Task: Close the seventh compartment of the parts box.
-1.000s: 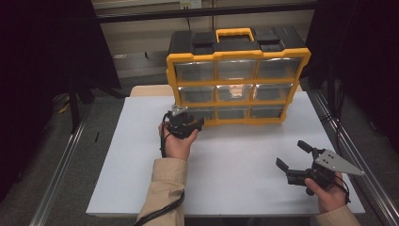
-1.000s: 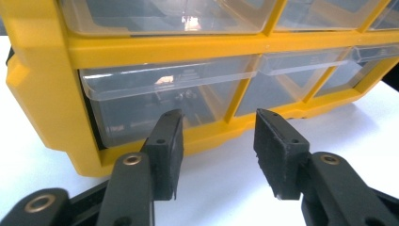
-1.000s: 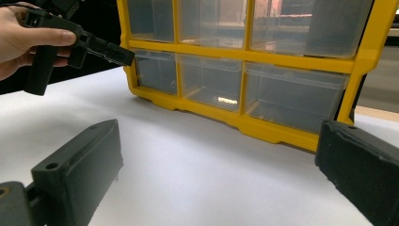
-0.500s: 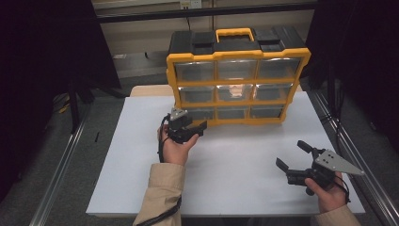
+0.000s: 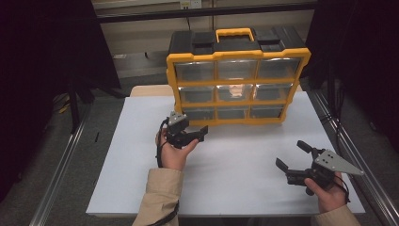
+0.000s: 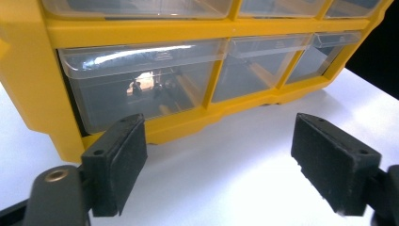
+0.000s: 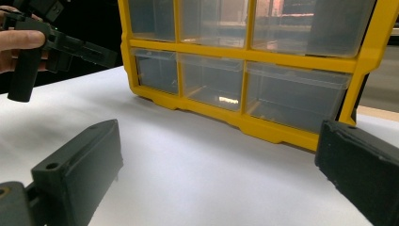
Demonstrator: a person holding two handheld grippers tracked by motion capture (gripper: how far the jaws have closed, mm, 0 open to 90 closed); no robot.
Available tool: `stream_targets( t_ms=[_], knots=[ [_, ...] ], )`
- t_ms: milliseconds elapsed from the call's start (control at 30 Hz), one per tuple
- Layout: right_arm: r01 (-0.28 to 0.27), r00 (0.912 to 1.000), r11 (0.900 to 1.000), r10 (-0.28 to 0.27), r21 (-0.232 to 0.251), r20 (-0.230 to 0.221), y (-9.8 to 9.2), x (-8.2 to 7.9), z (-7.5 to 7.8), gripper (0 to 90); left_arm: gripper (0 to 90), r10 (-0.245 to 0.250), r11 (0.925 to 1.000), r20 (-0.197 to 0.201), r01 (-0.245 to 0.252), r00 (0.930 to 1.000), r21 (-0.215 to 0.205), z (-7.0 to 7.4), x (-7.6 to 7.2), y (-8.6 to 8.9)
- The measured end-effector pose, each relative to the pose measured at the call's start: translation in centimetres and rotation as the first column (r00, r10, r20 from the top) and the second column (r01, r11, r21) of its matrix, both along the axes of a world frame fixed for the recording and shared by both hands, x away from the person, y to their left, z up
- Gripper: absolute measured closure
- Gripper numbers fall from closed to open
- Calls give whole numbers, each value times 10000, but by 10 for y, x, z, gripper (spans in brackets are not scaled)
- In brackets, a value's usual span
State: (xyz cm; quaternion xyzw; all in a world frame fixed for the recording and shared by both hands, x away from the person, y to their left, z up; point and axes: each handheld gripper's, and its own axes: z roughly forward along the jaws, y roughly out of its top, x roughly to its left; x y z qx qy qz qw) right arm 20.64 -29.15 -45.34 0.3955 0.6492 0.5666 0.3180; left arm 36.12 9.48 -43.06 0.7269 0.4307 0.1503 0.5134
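High view shows the white bench [image 5: 141, 155] with a yellow drawer cabinet [image 5: 237, 77] standing upright at its far side. All nine clear drawers look pushed in, so I judge that the work is only at its start: no drawer is pulled out yet and nothing is picked up. The left gripper [image 5: 194, 134] hangs just in front of the bottom left drawer [image 6: 136, 82], near it but not touching. Its jaws have just been opening and now stand spread, with nothing between them. The right gripper [image 5: 294, 155] rests well apart, at the near right of the bench, jaws also spread and empty. What is left is to reach a drawer and open it.
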Motion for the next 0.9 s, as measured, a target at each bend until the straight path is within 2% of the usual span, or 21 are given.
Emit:
stream_targets(
  t_ms=[100,133,167,267,400,567,733,800,867,900],
  knots=[
    [-38,10000,10000,38,10,20,0,0,0,8,140,-74,9999,109,73,9999,75,0,-2,2],
    [-68,10000,10000,68,11,26,0,0,0,8,131,68,10000,137,-68,9999,19,0,-3,2],
    [-45,10000,10000,45,30,14,1,0,0,8,122,-167,9995,184,163,9997,263,0,-4,5],
    [-79,10000,10000,78,34,10,1,0,0,8,107,-219,9996,279,215,9994,158,0,-6,6],
    [-25,10000,10000,25,56,7,1,0,0,8,82,-378,9990,417,367,9984,265,0,-9,9],
    [-17,10000,10000,17,49,38,1,0,0,8,58,-487,9988,506,486,9975,34,-1,-13,12],
    [-61,10000,10000,60,49,23,1,0,0,8,38,-640,9979,613,641,9961,2,0,-16,15],
    [-38,10000,10000,38,57,19,2,0,0,8,32,-652,9975,601,668,9961,-248,-1,-18,16],
    [-38,10000,10000,38,46,-2,2,0,0,8,25,-680,9971,643,700,9956,-294,-2,-19,18],
    [-43,10000,10000,43,40,-1,2,0,0,8,24,-780,9967,679,793,9946,-173,-2,-20,20]
  ],
)
